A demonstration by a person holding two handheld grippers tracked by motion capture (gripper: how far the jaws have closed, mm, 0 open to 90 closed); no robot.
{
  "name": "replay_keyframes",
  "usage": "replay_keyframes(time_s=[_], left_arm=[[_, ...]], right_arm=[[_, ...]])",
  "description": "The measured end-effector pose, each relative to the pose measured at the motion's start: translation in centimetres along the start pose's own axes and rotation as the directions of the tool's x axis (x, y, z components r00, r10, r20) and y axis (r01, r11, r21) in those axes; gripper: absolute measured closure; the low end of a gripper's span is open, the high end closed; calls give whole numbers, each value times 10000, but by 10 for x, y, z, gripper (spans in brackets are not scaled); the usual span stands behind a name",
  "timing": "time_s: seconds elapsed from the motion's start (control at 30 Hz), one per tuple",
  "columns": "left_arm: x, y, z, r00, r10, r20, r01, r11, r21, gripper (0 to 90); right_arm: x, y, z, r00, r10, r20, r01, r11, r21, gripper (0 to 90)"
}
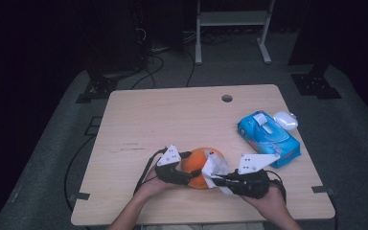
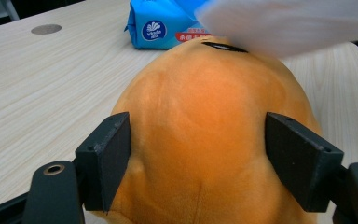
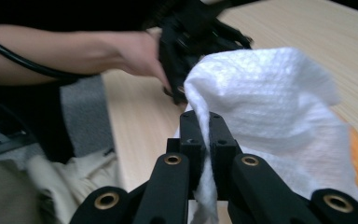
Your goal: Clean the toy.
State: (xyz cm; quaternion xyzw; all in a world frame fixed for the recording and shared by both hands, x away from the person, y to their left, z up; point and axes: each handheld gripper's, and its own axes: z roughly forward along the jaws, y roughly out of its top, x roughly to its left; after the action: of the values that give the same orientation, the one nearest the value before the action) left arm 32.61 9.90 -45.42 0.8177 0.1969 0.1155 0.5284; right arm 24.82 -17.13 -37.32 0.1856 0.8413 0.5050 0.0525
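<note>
Two tongs meet low in the high view's centre: your left tongs (image 1: 188, 173) clamp the orange plush toy (image 1: 197, 165) on the surface (image 1: 172, 120). Your right tongs (image 3: 208, 140) pinch the white tissue (image 3: 270, 98) draped over it; the left gripper view adds the blue tissue pack (image 2: 161, 25) at top.

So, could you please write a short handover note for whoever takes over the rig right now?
Left gripper: fingers clamp the orange plush toy on the table, near the person's edge.
Right gripper: shut on a white tissue, which lies against the toy's top.
Blue tissue pack lies to the right.
Done: tissue taken, toy steadied.
Left: probably wiping the toy; how far that has got is unclear.
</note>
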Motion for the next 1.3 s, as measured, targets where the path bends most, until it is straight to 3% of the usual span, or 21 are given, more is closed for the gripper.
replay_keyframes(time_s=[0.13, 0.23, 0.37, 0.53, 0.73, 1.0, 1.07, 1.17, 1.23, 1.3], left_arm=[[0, 0, 0, 10000, -25, 4, 25, 10000, -9, 249], [0, 0, 0, 10000, 11, -11, -11, 10000, 19, 249], [0, 1, 0, 10000, 61, -1, -61, 10000, 16, 249], [0, 1, 1, 9999, 122, 20, -122, 9999, 5, 248], [-3, 3, 1, 9994, 342, -39, -342, 9994, 76, 249], [-6, 5, 1, 9972, 733, 177, -736, 9971, 181, 281], [-6, 5, 1, 9966, 792, 203, -797, 9966, 220, 281], [-6, 4, 1, 9969, 739, 264, -745, 9970, 212, 280], [-7, 4, 1, 9964, 796, 277, -802, 9966, 200, 280], [-7, 4, 1, 9971, 719, 263, -724, 9972, 187, 277]], right_arm=[[12, 7, -8, 9999, -139, -24, 139, 9998, -130, 867], [6, 9, -5, 9994, -35, 333, 30, 9999, 131, 867], [-26, 5, 5, 9936, 906, 679, -940, 9943, 499, 865], [-55, 3, 17, 9853, 1234, 1186, -1329, 9882, 762, 850], [-68, 9, 37, 9823, 883, 1650, -1072, 9883, 1089, 671], [-71, 11, 59, 9777, 1104, 1788, -1242, 9899, 679, 547], [-69, 10, 64, 9747, 994, 2004, -1141, 9914, 635, 570], [-65, 9, 67, 9668, 564, 2494, -736, 9955, 602, 703], [-65, 7, 65, 9645, 533, 2586, -691, 9962, 523, 802], [-66, 5, 62, 9648, 607, 2557, -730, 9966, 388, 831]])
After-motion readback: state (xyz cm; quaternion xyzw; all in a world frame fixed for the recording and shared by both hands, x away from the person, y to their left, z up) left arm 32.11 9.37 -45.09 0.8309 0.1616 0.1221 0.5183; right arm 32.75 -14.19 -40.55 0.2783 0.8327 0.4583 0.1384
